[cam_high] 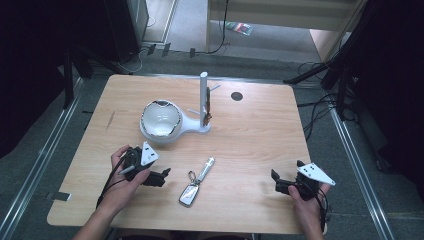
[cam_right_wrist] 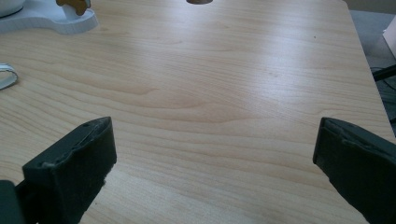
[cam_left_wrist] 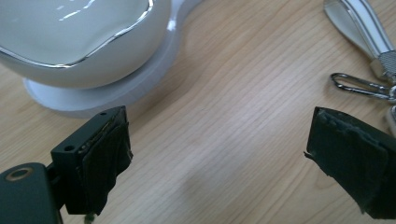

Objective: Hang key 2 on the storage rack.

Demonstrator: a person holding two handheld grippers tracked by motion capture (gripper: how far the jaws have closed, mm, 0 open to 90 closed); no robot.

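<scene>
- The left gripper (cam_high: 162, 177) lies low over the table (cam_high: 260, 145) at about 7 o'clock of the tabletop, with the person's left hand (cam_high: 125, 177) wrapped around its body and the forearm coming in from the bottom edge. Its jaws point toward 3 o'clock and stand wide apart, with only bare wood between them.
- The key ring (cam_high: 195, 185) is the nearest thing to this gripper: it lies flat on the table just beside the jaw tips, at their 3 o'clock side, not touching them. It has a shiny flat tag (cam_high: 188, 195), a small clip and a slim metal piece (cam_high: 206, 169) that points toward 1 o'clock. In the left gripper view the clip (cam_left_wrist: 359, 85) and the metal piece (cam_left_wrist: 362, 28) are at the upper right, past the right jaw.
- The right gripper (cam_high: 276, 181) rests at about 5 o'clock of the tabletop, held by the right hand (cam_high: 305, 197). Its jaws point toward 9 o'clock and are also wide apart, with nothing between them.
- I can read no writing or brand on any thing.
- A white bowl (cam_high: 160, 120) with a silver rim sits on a white stand (cam_high: 192, 127) at 12 o'clock from the left gripper, near it. In the left gripper view the bowl (cam_left_wrist: 79, 37) is close above the left jaw.
- A white post (cam_high: 203, 97) rises from the same stand, and a small brown thing (cam_high: 207, 107) hangs on it.
- A dark round hole (cam_high: 236, 96) is in the table at the far side, well apart from both grippers.
</scene>
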